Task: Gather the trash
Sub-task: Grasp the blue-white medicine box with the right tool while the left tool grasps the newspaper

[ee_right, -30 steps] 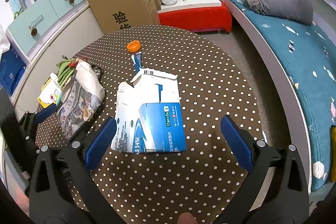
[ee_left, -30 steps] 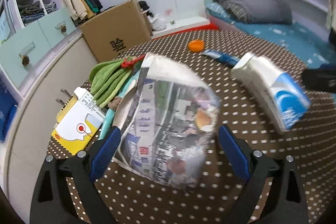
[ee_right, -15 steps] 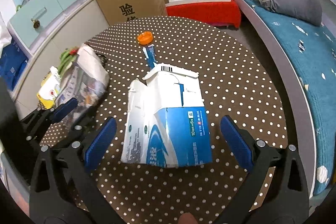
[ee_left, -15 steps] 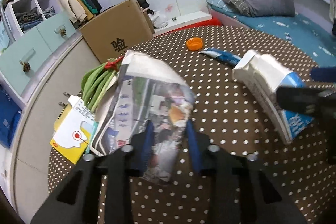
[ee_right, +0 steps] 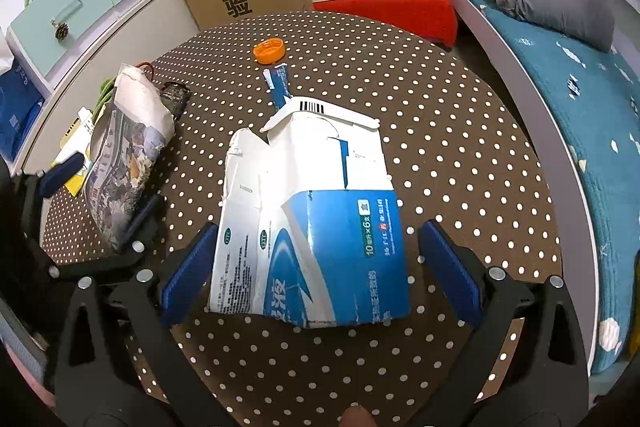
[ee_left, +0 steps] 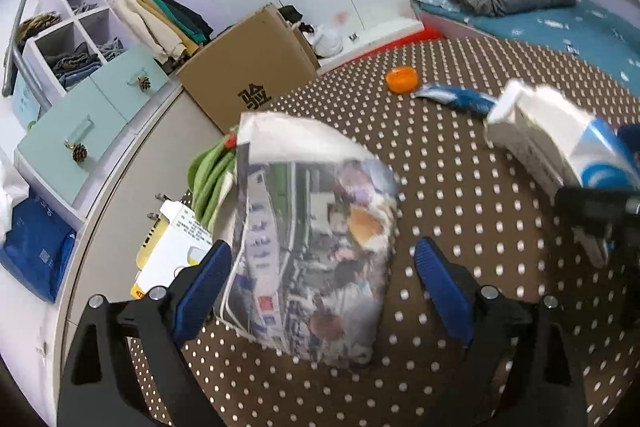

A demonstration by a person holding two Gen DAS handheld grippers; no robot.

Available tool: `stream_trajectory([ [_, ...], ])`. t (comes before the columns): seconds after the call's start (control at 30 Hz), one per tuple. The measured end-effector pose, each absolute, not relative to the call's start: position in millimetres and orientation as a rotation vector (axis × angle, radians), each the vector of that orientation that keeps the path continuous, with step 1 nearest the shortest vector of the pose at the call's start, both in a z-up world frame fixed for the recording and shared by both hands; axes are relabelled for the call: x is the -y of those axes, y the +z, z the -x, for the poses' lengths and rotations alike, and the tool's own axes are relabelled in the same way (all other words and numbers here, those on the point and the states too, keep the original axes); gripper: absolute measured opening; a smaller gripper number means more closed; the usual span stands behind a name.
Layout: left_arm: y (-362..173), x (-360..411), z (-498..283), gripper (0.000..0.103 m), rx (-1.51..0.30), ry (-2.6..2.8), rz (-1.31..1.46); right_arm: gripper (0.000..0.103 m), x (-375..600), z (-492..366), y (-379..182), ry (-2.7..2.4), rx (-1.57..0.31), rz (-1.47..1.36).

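Left wrist view: the left gripper (ee_left: 320, 279) jaws have just been opening wide around the newspaper bag (ee_left: 312, 247), not pressing it. Beside the bag, the right gripper (ee_right: 316, 267) straddles the torn box (ee_right: 316, 223), jaws wide. Either could slip or crumple on closing.

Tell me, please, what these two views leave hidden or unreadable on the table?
- Green cloth, left wrist view: mostly behind the newspaper.
- Yellow card, left wrist view: partly covered by the newspaper and the left gripper.
- Dark object, right wrist view: too small to identify.
- Small print on the blue box: unreadable.
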State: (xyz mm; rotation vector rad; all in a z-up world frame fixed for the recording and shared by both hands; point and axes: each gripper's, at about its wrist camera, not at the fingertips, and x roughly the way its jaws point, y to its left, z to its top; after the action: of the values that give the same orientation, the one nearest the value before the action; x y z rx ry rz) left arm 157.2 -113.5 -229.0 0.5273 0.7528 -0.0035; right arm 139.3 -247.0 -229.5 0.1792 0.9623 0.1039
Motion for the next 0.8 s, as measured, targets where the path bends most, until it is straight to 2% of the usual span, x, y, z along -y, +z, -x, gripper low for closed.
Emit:
stream_trajectory([
  [0.03, -229, 111, -160, 0.091, -0.776, -0.011, -0.505, 0.097, 246, -140, -230, 0.101, -0.958, -0.174],
  [0.1, -228, 106, -167, 0.065, -0.799, -0.023, -0.466, 0.097, 246, -140, -230, 0.098, -0.952, -0.167],
  [0.17, -226, 102, -170, 0.051, -0.815, -0.043, -0.434, 0.094, 244, -141, -230, 0.097, -0.941, -0.164],
  [0.2, -226, 103, -169, 0.047, -0.809, -0.044, -0.447, 0.091, 243, -141, -230, 0.098, -0.933, -0.161],
  [0.23, -225, 105, -168, 0.041, -0.798, -0.050, -0.454, 0.082, 242, -140, -229, 0.101, -0.926, -0.159],
  [0.37, -213, 99, -154, 0.025, -0.743, -0.076, -0.392, 0.078, 241, -139, -228, 0.117, -0.918, -0.167],
  [0.5, -195, 83, -146, 0.017, -0.714, -0.102, -0.280, 0.075, 246, -133, -227, 0.136, -0.913, -0.188],
  [0.8, -158, 40, -127, 0.008, -0.663, -0.192, -0.028, 0.072, 263, -120, -222, 0.162, -0.892, -0.236],
])
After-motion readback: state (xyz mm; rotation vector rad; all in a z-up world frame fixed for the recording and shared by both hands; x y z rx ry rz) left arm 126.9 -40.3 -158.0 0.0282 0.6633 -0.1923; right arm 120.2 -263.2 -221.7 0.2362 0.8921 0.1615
